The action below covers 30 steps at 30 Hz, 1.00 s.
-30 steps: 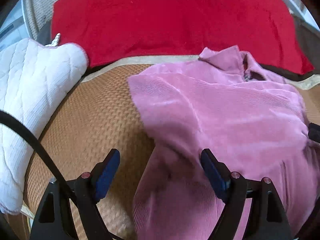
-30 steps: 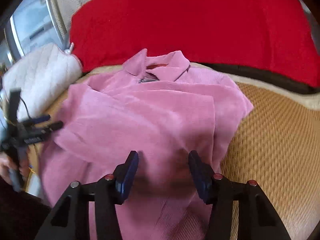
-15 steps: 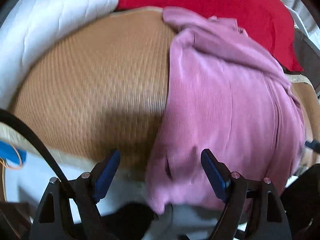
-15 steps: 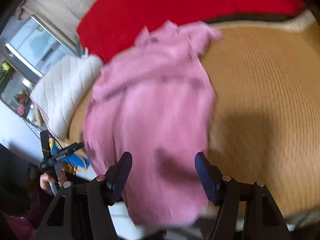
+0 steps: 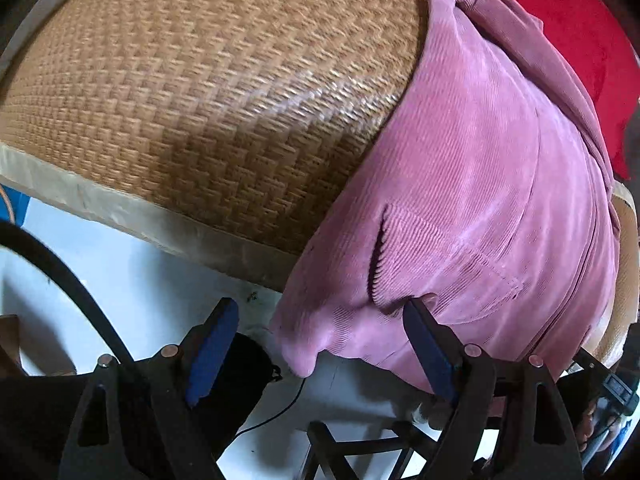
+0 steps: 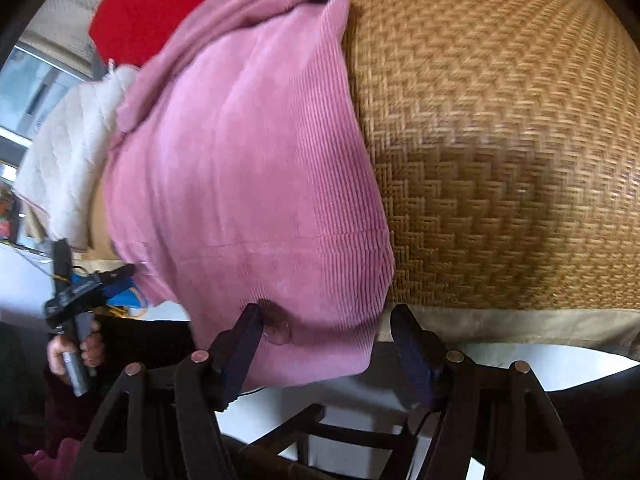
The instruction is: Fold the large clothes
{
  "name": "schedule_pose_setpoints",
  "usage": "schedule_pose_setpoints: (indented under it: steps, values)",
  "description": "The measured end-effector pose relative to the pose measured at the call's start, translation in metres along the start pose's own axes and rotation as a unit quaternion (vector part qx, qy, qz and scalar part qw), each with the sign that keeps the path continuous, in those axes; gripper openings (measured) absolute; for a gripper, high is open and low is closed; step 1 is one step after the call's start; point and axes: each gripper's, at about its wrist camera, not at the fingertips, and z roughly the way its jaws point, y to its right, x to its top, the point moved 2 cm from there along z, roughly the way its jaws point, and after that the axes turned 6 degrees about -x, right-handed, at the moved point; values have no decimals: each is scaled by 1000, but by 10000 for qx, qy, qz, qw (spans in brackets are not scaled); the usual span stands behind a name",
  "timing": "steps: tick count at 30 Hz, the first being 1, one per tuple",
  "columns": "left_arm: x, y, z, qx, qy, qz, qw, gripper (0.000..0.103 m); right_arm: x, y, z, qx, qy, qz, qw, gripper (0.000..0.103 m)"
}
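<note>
Both tongs, left [image 5: 318, 346] and right [image 6: 326, 334], gape around the pink garment's [image 5: 472, 208] overhanging hem.

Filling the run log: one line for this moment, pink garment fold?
stage: reaching for hem | pink garment: hem overhanging woven mat edge | left gripper: open, hem corner between pads | right gripper: open, astride hem

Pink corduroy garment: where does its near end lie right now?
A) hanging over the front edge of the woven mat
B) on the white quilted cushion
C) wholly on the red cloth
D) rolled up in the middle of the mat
A: the pink corduroy garment droops past the bound front edge of the woven mat.
</note>
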Motion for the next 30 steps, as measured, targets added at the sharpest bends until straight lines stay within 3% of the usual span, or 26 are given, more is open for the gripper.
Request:
schedule_pose_setpoints:
  steps: [4, 5, 6, 7, 8, 9, 12, 13, 15, 16, 17, 19, 20, 22, 23, 24, 25, 26, 30]
  values:
    - [-3, 10, 9, -251, -78, 178, 9995, 83, 0, -13, 16, -100, -22, 36, 9999, 69]
    - [-3, 14, 10, -318, -49, 224, 9992, 70, 0, -16, 17, -93, -9, 38, 9999, 67]
    - [-4, 18, 11, -450, -60, 316, 9985, 57, -1, -21, 18, -17, 21, 24, 10000, 50]
    - [-5, 20, 13, -488, -114, 338, 9982, 33, -1, -27, 19, 68, 49, -58, 9999, 34]
    - [-7, 19, 14, -472, -126, 320, 9983, 16, -1, -34, 15, 56, 138, -175, 9997, 32]
    - [-7, 21, 17, -461, -121, 297, 9984, 13, 0, -40, 11, 37, 212, -258, 9994, 23]
    - [-11, 10, 12, -585, -102, 130, 9982, 13, 1, -55, -2, 99, 458, -517, 9976, 21]
    - [-12, 9, 13, -557, -110, 71, 9984, 15, 2, -58, -2, 125, 428, -530, 9976, 21]
    - [-13, 1, 11, -384, -149, -1, 9992, 44, 5, -50, 4, 132, 279, -362, 9989, 25]
    - [-13, 0, 14, -247, -221, -76, 9994, 76, 7, -45, 8, 155, 185, -160, 9996, 30]
    - [-14, -4, 12, -156, -238, -113, 9995, 85, 7, -38, 12, 173, 99, -1, 9998, 35]
    - [-19, -2, 15, -26, -188, -41, 9998, 85, 5, -31, 16, 137, -64, 204, 9997, 72]
    - [-21, 1, 18, 33, -193, 15, 9998, 85, 4, -29, 19, 87, -72, 256, 9996, 77]
    - [-22, 7, 26, 178, -243, 143, 9994, 85, 1, -30, 20, 152, 64, 203, 9997, 77]
    - [-23, 12, 30, 176, -287, 133, 9993, 78, 0, -33, 22, 197, 99, 60, 9997, 76]
    - [-23, 19, 37, 71, -314, 117, 9994, 63, 2, -33, 24, 265, 102, -35, 9996, 62]
    - [-25, 21, 40, -51, -382, 131, 9992, 19, 3, -36, 25, 348, 116, -127, 9992, 28]
    - [-25, 23, 41, -111, -436, 152, 9989, 8, 4, -40, 24, 277, 144, -233, 9992, 22]
    - [-30, 25, 13, -477, -199, 170, 9985, 4, 6, -53, -5, 426, 364, -497, 9972, 16]
